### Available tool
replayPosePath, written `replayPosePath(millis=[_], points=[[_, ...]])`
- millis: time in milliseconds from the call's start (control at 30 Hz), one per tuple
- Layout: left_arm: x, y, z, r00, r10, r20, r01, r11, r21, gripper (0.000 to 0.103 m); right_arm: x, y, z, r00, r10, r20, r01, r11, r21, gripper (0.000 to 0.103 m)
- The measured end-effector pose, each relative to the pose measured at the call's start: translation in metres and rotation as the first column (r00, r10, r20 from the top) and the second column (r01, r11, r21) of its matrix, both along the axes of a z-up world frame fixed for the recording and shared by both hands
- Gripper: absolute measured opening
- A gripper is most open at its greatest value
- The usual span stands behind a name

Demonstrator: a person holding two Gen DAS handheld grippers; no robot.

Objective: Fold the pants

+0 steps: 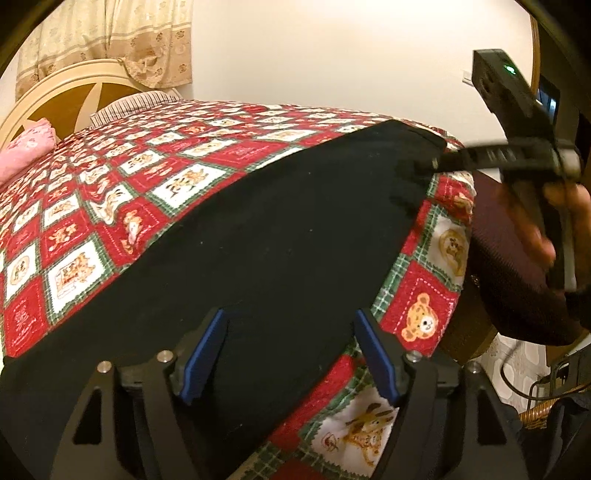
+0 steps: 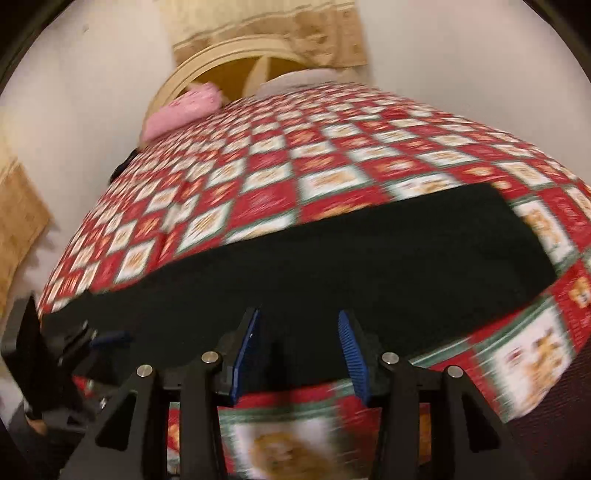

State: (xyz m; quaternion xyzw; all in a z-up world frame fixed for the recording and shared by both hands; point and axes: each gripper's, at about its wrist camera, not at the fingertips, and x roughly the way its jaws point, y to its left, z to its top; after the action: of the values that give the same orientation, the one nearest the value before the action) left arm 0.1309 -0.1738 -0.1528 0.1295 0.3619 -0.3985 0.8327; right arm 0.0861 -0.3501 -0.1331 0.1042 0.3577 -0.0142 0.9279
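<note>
Pants (image 1: 258, 236) lie along the bed's (image 1: 417, 295) near edge, both grippers (image 1: 288, 354) (image 2: 301, 350) open and empty; a shallow pinch may grab only the top layer.

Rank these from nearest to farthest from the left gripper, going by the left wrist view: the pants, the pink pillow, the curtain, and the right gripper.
1. Pants: right under the left gripper, between its open fingers.
2. Right gripper: upper right, at the pants' far end.
3. Pink pillow: far left, by the headboard.
4. Curtain: behind the headboard, on the wall.
</note>
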Motion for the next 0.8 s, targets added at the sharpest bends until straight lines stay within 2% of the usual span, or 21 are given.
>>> replayPosePath(millis=[100, 200, 300, 433, 500, 567, 600, 667, 733, 800], points=[[-0.001, 0.002, 0.000, 1.000, 0.005, 0.006, -0.005, 1.000, 0.006, 0.076, 0.001, 0.028, -0.011, 0.998, 0.061, -0.011, -0.061, 0.998, -0.022, 0.046], [0.000, 0.003, -0.001, 1.000, 0.015, 0.004, -0.015, 1.000, 0.003, 0.078, 0.004, 0.044, -0.024, 0.996, 0.078, -0.033, -0.080, 0.995, -0.061, 0.047], [0.002, 0.006, -0.002, 1.000, 0.025, 0.000, -0.025, 1.000, 0.001, 0.078, 0.001, 0.053, -0.032, 0.997, 0.078, -0.016, -0.079, 0.992, -0.101, 0.053], [0.001, 0.016, 0.002, 0.999, 0.050, 0.009, -0.050, 0.999, -0.007, 0.078, 0.000, 0.066, -0.039, 0.995, 0.102, -0.008, -0.101, 0.975, -0.199, 0.065], [-0.002, 0.027, 0.007, 0.997, 0.076, 0.027, -0.076, 0.997, -0.005, 0.078, -0.002, 0.078, -0.043, 0.993, 0.116, -0.014, -0.115, 0.948, -0.297, 0.067], [-0.004, 0.045, 0.012, 0.993, 0.108, 0.052, -0.108, 0.994, -0.007, 0.079, -0.003, 0.081, -0.043, 0.993, 0.117, -0.012, -0.114, 0.937, -0.329, 0.068], [-0.004, 0.051, 0.013, 0.991, 0.121, 0.059, -0.121, 0.993, -0.006, 0.080, -0.003, 0.078, -0.041, 0.993, 0.117, -0.009, -0.114, 0.944, -0.309, 0.068], [-0.003, 0.074, 0.016, 0.979, 0.186, 0.081, -0.186, 0.982, -0.004, 0.088, -0.003, 0.069, -0.037, 0.992, 0.123, -0.007, -0.121, 0.961, -0.249, 0.068], [-0.002, 0.097, 0.016, 0.966, 0.242, 0.092, -0.242, 0.970, -0.008, 0.092, -0.004, 0.055, -0.029, 0.992, 0.125, 0.008, -0.123, 0.982, -0.143, 0.068], [0.002, 0.121, 0.014, 0.948, 0.304, 0.091, -0.305, 0.952, 0.000, 0.093, -0.007, 0.043, -0.025, 0.994, 0.107, 0.021, -0.105, 0.991, -0.078, 0.068]])
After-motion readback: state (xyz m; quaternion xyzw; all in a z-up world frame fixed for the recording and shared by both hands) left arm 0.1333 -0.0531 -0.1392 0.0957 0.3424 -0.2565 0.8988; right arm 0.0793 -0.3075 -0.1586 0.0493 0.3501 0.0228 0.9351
